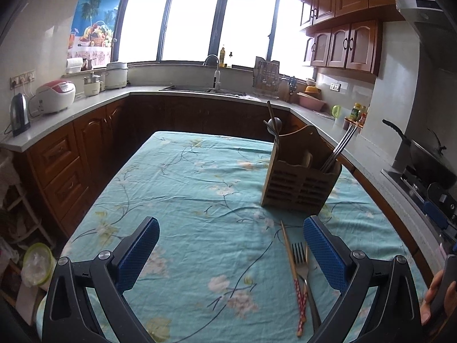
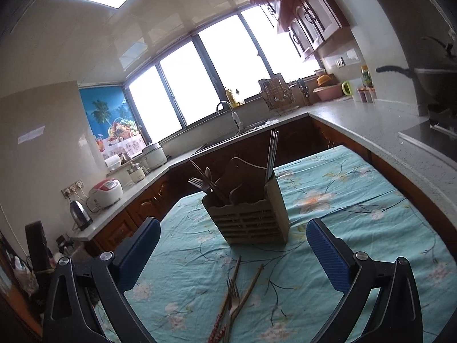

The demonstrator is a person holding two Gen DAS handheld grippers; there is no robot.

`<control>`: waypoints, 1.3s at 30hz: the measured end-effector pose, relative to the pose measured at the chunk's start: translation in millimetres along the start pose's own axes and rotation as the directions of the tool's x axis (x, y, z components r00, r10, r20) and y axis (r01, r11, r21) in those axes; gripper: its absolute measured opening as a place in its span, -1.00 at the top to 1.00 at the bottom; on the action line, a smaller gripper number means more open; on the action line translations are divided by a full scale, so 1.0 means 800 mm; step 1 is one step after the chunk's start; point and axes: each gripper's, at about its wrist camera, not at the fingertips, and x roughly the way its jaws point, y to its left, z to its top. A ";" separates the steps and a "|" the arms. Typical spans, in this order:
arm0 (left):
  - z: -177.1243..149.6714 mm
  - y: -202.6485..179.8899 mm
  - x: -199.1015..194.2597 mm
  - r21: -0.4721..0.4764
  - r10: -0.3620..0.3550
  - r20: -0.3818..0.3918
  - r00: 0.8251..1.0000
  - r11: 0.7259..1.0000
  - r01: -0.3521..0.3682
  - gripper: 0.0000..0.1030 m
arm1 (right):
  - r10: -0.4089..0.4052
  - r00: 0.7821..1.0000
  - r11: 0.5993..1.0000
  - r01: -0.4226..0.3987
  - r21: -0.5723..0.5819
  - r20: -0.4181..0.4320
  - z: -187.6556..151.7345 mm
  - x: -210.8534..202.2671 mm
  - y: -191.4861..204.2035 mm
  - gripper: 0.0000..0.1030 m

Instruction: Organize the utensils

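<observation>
1. Left wrist view: the left gripper [image 1: 231, 237] stood with its blue-padded fingers [image 1: 140, 245] spread wide, nothing between them, above a counter [image 1: 177, 188] draped in a turquoise floral cloth.
2. Wooden utensil holder [image 1: 300, 183]: upright on the cloth, far and right of the left gripper, slatted front facing the camera. It contained metal chopsticks [image 1: 340, 148] leaning from its right compartment and a dark spoon [image 1: 272, 125] and other handles rising at its left.
3. Loose utensils, near right on the cloth, just inside the right finger: a pair of wooden chopsticks [image 1: 291, 268] with red patterned ends and a metal fork [image 1: 302, 265], tines pointing away, lying alongside and partly across each other.
4. A hand [image 1: 437, 297] showed at the right edge of this view.
5. Right wrist view: the right gripper [image 2: 232, 240] likewise had its fingers [image 2: 328, 254] fully apart and empty.
6. The utensil holder [image 2: 251, 214] sat centred just beyond the fingers, with forks [image 2: 197, 184] at its left side and metal chopsticks [image 2: 272, 148] standing at its right.
7. The fork [image 2: 232, 297] and the wooden chopsticks [image 2: 248, 288] lay on the cloth between the fingers, near the lower edge, touching neither finger.
8. Surroundings: a kettle [image 1: 18, 117] and a rice cooker [image 1: 55, 95] on the left worktop, a sink tap [image 1: 214, 68] under the far windows, a wok [image 1: 428, 154] at right.
</observation>
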 end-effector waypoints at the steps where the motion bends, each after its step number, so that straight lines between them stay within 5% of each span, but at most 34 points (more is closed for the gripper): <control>1: -0.002 0.000 -0.006 0.006 -0.001 0.002 1.000 1.000 0.001 -0.98 | -0.009 1.000 1.000 0.009 -0.016 0.003 -0.004 -0.005 0.003 -1.00; 13: -0.020 -0.005 -0.077 0.082 0.066 0.046 0.997 0.994 -0.070 -0.98 | -0.099 0.995 0.975 0.100 -0.196 0.013 -0.033 -0.053 0.041 -1.00; 21: -0.017 -0.026 -0.115 0.144 0.152 0.112 0.982 0.975 -0.167 -0.99 | -0.113 0.993 0.956 0.120 -0.268 0.044 -0.011 -0.079 0.072 -1.00; 39: -0.067 -0.020 -0.073 0.111 0.170 0.172 0.970 0.975 -0.190 -0.99 | -0.116 0.987 0.946 0.144 -0.289 0.114 -0.072 -0.051 0.066 -1.00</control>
